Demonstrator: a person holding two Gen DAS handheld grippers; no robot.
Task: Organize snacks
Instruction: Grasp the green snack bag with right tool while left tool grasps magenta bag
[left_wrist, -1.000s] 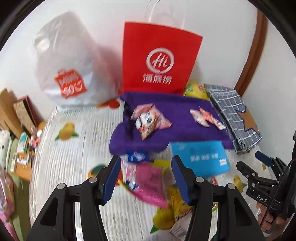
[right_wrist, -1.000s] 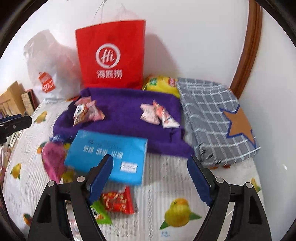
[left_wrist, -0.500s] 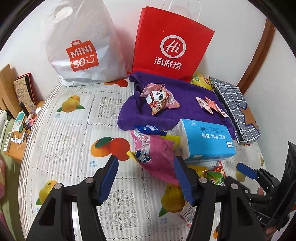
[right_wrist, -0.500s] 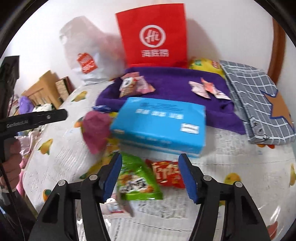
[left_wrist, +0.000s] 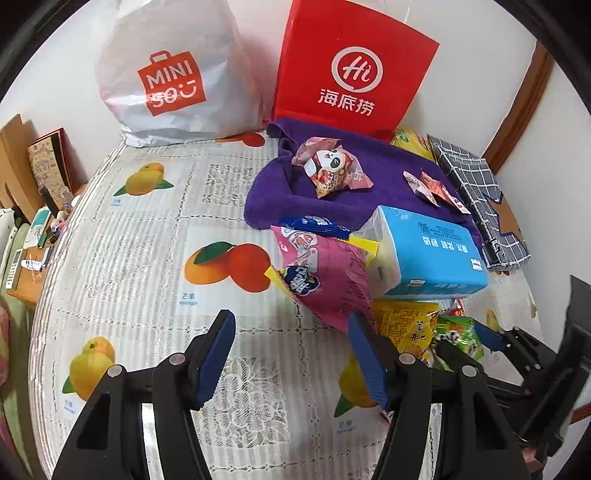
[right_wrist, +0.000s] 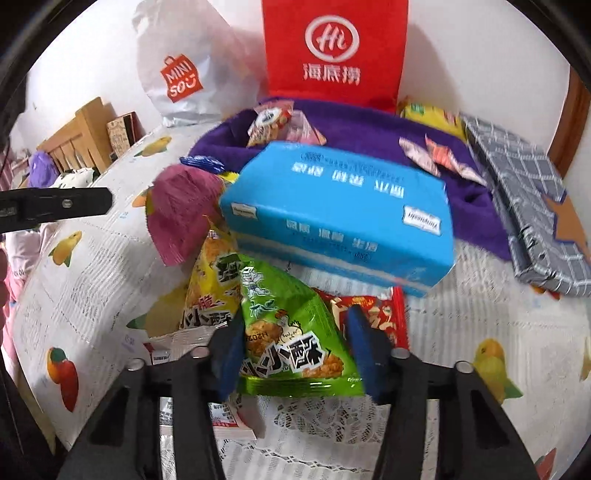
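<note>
Snack packets lie heaped on the fruit-print tablecloth (left_wrist: 147, 280). My right gripper (right_wrist: 295, 350) is open, with its jaws on either side of a green snack packet (right_wrist: 291, 328) that lies on the cloth. Beside that packet are a yellow packet (right_wrist: 212, 291), a red packet (right_wrist: 376, 314) and a pink packet (right_wrist: 181, 218). My left gripper (left_wrist: 288, 354) is open and empty above bare cloth, just left of the pink packet (left_wrist: 325, 277). A panda-print packet (left_wrist: 332, 170) and small wrapped sweets (left_wrist: 430, 188) lie on a purple towel (left_wrist: 288, 199).
A blue tissue pack (right_wrist: 343, 214) sits in the middle of the heap. A red paper bag (left_wrist: 351, 74) and a white Miniso bag (left_wrist: 173, 74) stand against the back wall. A grey checked pouch (right_wrist: 528, 206) lies at the right. Wooden furniture (right_wrist: 77, 140) stands beyond the table's left edge.
My right gripper has moved down and forward onto the green packet and narrowed its jaws around it. My left gripper has pulled back and left, away from the pink packet.
</note>
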